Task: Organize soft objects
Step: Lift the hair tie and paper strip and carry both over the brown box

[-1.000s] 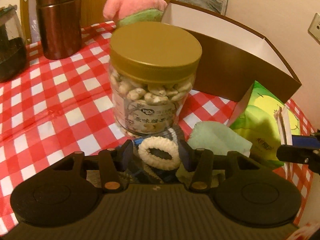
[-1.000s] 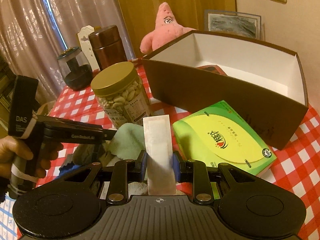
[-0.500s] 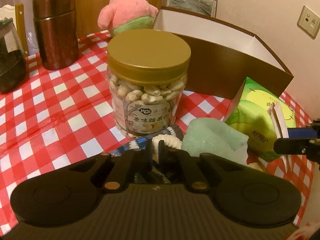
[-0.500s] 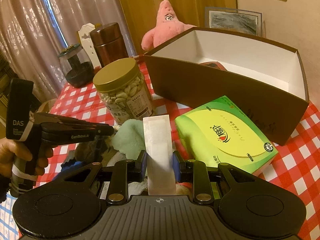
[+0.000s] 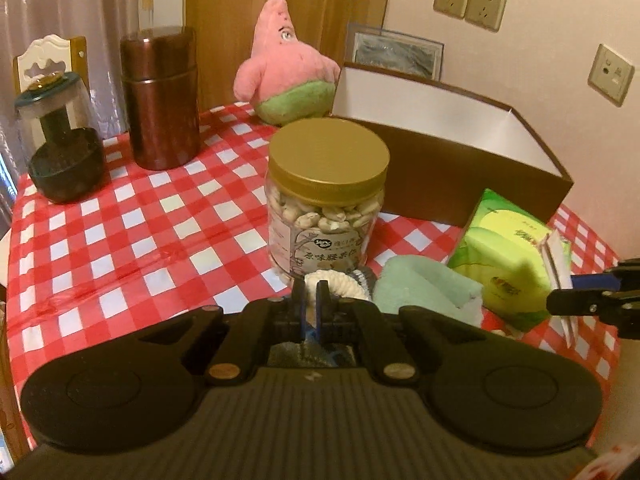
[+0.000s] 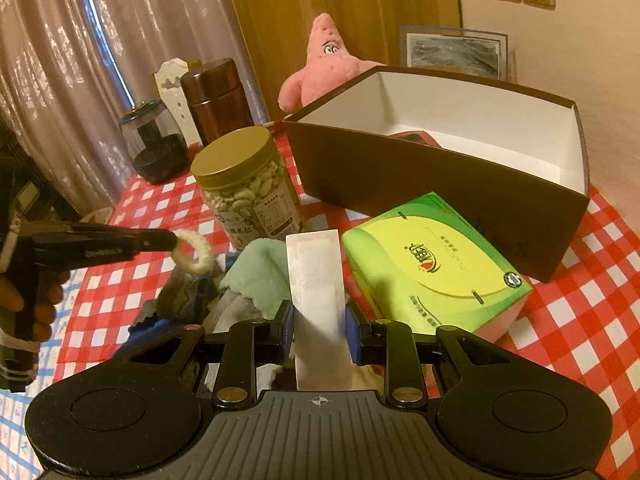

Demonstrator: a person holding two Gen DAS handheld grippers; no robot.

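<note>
Checked tablecloth [image 5: 132, 220], near to far: left gripper [image 5: 311, 292] pinched on one cream ring [image 6: 195, 257], lifted above one green cloth [image 6: 264, 276]; right gripper [image 6: 319, 320] clamps one white strip [image 6: 316, 292]. Beyond: one tissue box [image 6: 432, 264], one nut jar [image 5: 326, 200], one open box [image 6: 440, 176], one pink plush [image 5: 284, 68].
</note>
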